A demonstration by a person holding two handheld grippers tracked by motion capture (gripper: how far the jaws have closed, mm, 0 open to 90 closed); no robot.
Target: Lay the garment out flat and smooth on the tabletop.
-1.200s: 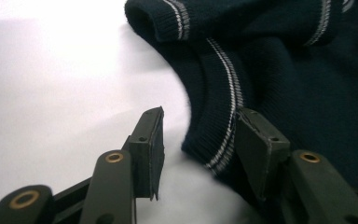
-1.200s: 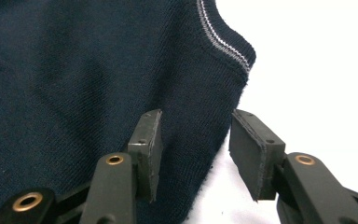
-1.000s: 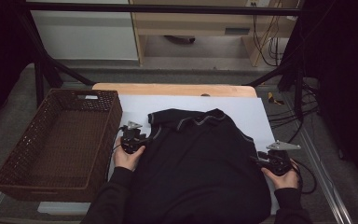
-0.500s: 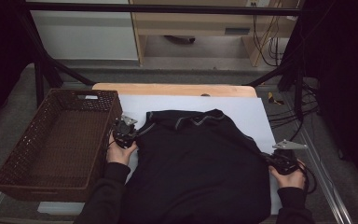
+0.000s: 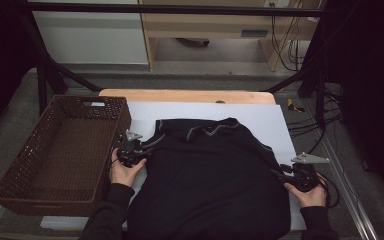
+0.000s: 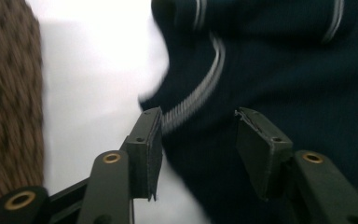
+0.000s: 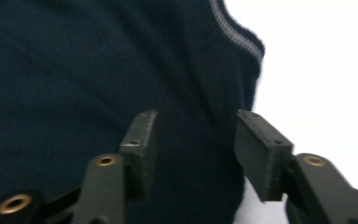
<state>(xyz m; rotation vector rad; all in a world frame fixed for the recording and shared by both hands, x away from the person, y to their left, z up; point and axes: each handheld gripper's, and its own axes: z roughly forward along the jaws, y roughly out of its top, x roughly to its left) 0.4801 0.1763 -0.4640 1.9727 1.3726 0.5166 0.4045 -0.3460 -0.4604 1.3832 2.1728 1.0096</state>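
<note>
A dark sweater (image 5: 210, 175) covers most of the white sheet on the bench (image 5: 190, 96), spread flat, and this looks like the smoothing stage of laying it out before folding. Its collar end points away from the person, toward the far edge of the bench, and its hem runs off the near edge between the person's forearms, so its long axis lies near to far. A pale stripe trims the neckline and the shoulder seams. To the left a brown wicker basket (image 5: 60, 160) stands just beside the sheet with nothing in it that I can see; I'd guess the garment ends up there.

The left tongs (image 6: 198, 133) sit at the sweater's left shoulder edge, close to the basket's corner. Their jaws have just been opening and now stand apart, with the striped edge of the cloth lying below the gap and neither pad pressing on it. The right tongs (image 7: 193, 140) are at the right side edge, where the knit meets the white sheet; their jaws have also just been opening and stand apart over the fabric, gripping nothing.

Both edges are let go, then. The next move, as I judge it, calls for a fresh pinch on each side at matching points, so a fold comes over evenly.
</note>
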